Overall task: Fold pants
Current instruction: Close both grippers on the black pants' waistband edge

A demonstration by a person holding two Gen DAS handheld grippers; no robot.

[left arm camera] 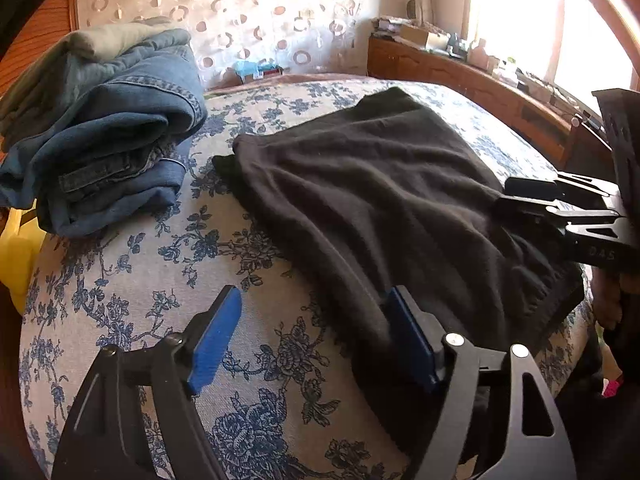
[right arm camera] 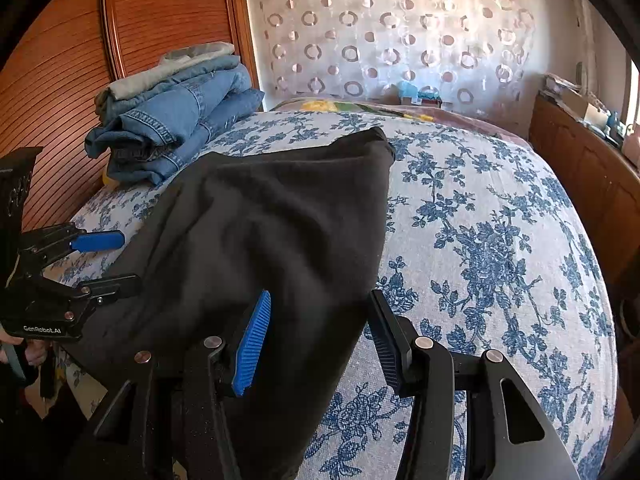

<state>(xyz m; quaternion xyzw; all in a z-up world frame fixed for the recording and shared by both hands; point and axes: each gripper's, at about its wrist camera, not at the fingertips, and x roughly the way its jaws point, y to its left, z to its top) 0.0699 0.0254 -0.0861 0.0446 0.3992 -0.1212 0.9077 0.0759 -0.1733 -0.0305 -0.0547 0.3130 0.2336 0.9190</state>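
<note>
Blue-flowered bedspread (right arm camera: 500, 220), wooden headboard (right arm camera: 60, 92)

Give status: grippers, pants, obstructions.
Left gripper open at the black pants' near-left edge. Right gripper open over their right edge. Pants lie partly folded on the bedspread. Folded jeans stack sits apart, not obstructing.

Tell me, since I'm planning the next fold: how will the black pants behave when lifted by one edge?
The soft black knit pants will probably droop limply, judging by their wrinkles. They look light, and will likely drag rather than slide on the blue floral bedspread.
</note>
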